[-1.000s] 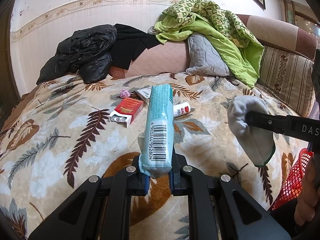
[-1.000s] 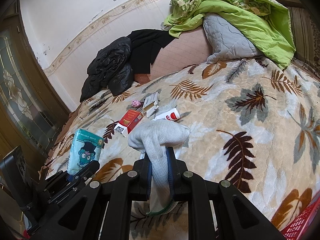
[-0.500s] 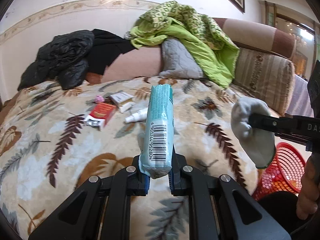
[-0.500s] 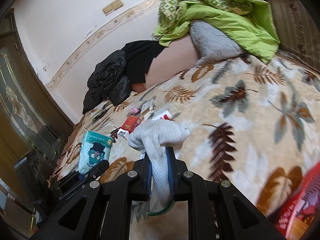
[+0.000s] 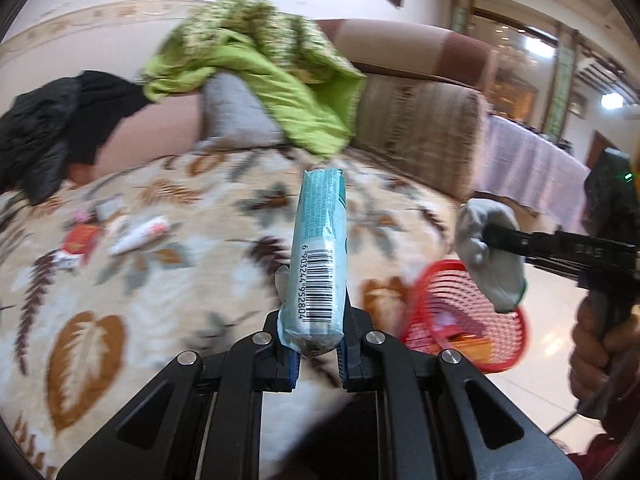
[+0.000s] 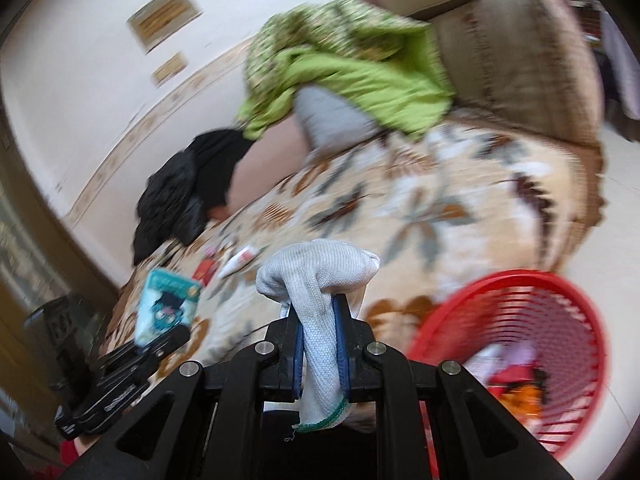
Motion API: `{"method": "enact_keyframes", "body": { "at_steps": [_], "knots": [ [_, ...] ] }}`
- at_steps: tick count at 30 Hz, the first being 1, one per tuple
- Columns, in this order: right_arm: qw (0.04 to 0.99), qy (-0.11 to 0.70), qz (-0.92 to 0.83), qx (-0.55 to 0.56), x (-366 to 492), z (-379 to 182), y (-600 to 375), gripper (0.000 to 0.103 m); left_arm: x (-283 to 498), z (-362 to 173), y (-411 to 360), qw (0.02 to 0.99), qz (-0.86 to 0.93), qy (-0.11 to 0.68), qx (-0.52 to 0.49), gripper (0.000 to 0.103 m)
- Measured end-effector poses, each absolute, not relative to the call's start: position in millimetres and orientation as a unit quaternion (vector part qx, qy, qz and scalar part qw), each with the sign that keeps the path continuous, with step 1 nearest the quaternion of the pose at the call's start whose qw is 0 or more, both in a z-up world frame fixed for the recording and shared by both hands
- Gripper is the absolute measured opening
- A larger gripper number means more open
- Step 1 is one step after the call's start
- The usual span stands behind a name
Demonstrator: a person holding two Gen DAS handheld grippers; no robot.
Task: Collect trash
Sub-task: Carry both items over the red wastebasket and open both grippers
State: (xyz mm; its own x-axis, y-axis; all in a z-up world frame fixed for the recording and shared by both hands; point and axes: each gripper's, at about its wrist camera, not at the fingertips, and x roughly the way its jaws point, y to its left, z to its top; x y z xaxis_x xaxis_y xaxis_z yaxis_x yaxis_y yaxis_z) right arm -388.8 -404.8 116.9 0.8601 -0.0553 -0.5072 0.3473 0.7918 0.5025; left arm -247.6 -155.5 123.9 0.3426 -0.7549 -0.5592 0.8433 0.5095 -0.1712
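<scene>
My left gripper [image 5: 316, 346] is shut on a light blue tissue pack [image 5: 320, 256] with a barcode, held upright over the sofa's front edge; it also shows in the right wrist view [image 6: 166, 306]. My right gripper [image 6: 319, 346] is shut on a grey-white sock [image 6: 320, 276], which shows in the left wrist view [image 5: 490, 256] above a red mesh basket [image 5: 460, 320]. The basket [image 6: 516, 344] stands on the floor at the right and holds some trash. A red packet [image 5: 78, 242] and a white tube [image 5: 140, 234] lie on the leaf-patterned blanket [image 5: 120, 300].
A green quilt [image 5: 256, 68], a grey pillow [image 5: 236, 114] and black jackets [image 5: 44, 128] lie at the back of the sofa. The sofa arm [image 5: 420, 128] is at the right, with tiled floor [image 5: 532, 384] beyond. Both views are motion-blurred.
Both grippers have swung to the right, away from the trash on the blanket and toward the red basket, which is now fully in view. Both still hold their items.
</scene>
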Motion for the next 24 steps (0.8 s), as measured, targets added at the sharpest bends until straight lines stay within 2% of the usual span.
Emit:
{"method": "enact_keyframes", "body": {
  "at_steps": [6,15,16,17,18,19,24],
  "knots": [
    [0.905,0.224,-0.166,0.320,-435.6,121.4,-445.3,0.015,-279.9,138.3,-203.8,0.776,-0.546,0.301,0.094,0.013],
    [0.880,0.236,-0.208,0.354,-456.9,96.8,-478.8,0.019,-310.1,123.7,-286.6,0.688,-0.612,0.376,0.107,0.014],
    [0.875,0.242,-0.216,0.359,-457.4,92.6,-482.7,0.021,-313.1,120.6,-293.3,0.682,-0.614,0.380,0.112,0.018],
    [0.870,0.246,-0.222,0.366,-458.5,88.3,-486.8,0.035,-315.6,114.5,-303.4,0.674,-0.615,0.390,0.121,0.024],
    [0.866,0.248,-0.231,0.368,-460.2,85.4,-489.5,0.048,-317.1,111.5,-307.5,0.672,-0.612,0.396,0.126,0.044],
    [0.863,0.249,-0.242,0.367,-462.8,83.9,-491.9,0.052,-317.0,107.2,-310.3,0.668,-0.610,0.408,0.124,0.053],
    [0.867,0.244,-0.240,0.363,-464.4,84.1,-492.4,0.054,-311.4,105.6,-294.3,0.673,-0.606,0.412,0.101,0.053]
  ]
}}
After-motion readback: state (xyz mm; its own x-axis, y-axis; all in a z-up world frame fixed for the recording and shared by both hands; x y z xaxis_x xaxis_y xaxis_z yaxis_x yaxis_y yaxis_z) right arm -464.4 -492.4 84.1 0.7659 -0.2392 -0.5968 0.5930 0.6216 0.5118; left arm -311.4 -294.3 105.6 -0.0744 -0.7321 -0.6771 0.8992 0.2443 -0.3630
